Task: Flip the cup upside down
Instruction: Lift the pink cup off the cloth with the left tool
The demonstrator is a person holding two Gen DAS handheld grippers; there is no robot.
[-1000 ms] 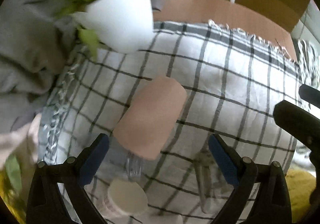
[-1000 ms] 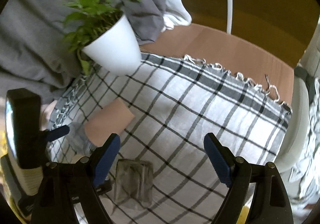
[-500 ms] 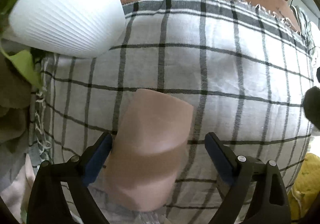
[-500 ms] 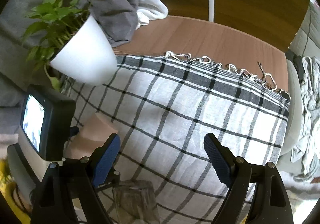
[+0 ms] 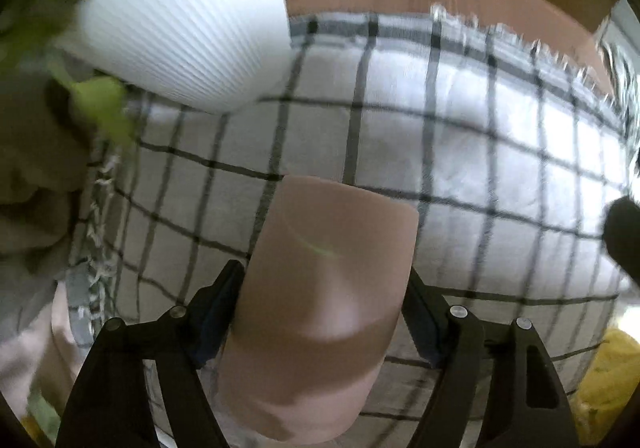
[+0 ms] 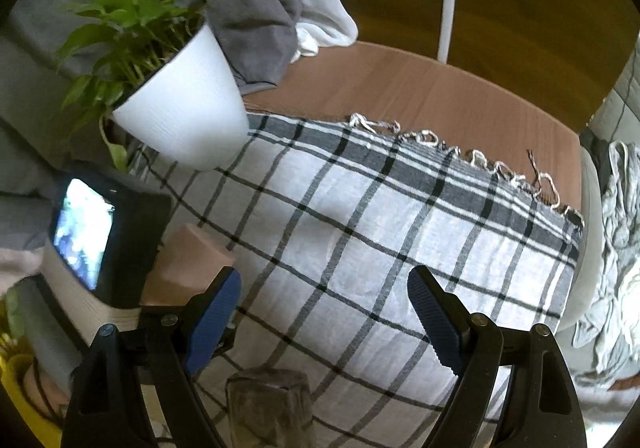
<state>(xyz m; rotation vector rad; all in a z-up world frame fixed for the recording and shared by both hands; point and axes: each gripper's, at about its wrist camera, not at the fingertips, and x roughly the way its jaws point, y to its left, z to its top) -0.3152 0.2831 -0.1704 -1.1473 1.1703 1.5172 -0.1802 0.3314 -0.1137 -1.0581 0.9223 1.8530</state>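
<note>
No readable writing or brand showing anywhere; the small lit screen [image 6: 84,232] on the back of the left unit is glowing but too blurred to read.

The matte pinkish-tan cylindrical cup [image 5: 320,308] is sitting right between the fingers of the left gripper [image 5: 324,312], both blue-padded fingers pressing against its sides, so that gripper is clamping on the cup. The cup is reaching forward out of the grip over the black-and-white checked cloth [image 5: 480,167]; its far flat end is pointing away from the camera, and I cannot tell whether that end is the base or the mouth. In the right wrist view the same cup [image 6: 188,264] is poking out just beyond the left unit, low on the left side of the cloth [image 6: 380,228].

The right gripper [image 6: 324,312] is hovering with its jaws standing wide apart, nothing between them, only cloth below. A clear glass tumbler [image 6: 272,404] is standing on the cloth at the bottom edge, just under that gripper, not touching it.

A white ribbed plant pot [image 6: 184,103] with green leaves is resting at the cloth's far left corner, well apart from the cup. The brown wooden tabletop [image 6: 420,95] is showing beyond the fringed edge.
</note>
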